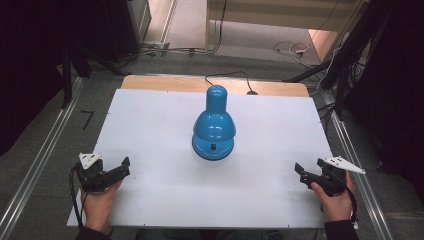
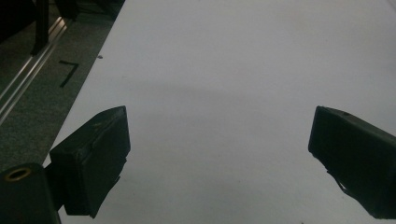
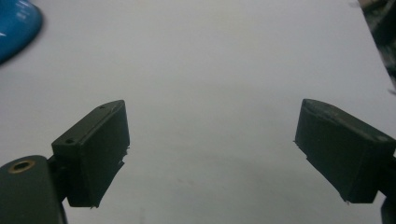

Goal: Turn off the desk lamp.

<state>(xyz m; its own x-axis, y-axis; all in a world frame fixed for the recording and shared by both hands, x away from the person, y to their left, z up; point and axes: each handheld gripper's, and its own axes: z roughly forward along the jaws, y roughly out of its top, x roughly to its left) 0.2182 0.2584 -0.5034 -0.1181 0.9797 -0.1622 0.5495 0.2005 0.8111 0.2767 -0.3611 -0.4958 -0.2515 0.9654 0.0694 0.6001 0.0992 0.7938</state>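
I hold my left gripper [image 1: 112,172] at the lower left and my right gripper [image 1: 311,176] at the lower right, both wide apart and empty. The blue lamp [image 1: 214,127] sits mid-frame on the white table [image 1: 150,120]. It looks hard, smooth and slippery; I think its thin neck is best to grab.

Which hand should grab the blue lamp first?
Probably the right hand-held gripper: its view already catches the lamp at its edge, and its jaws are open. The left hand-held gripper, also open, looks about as far away but faces bare table.
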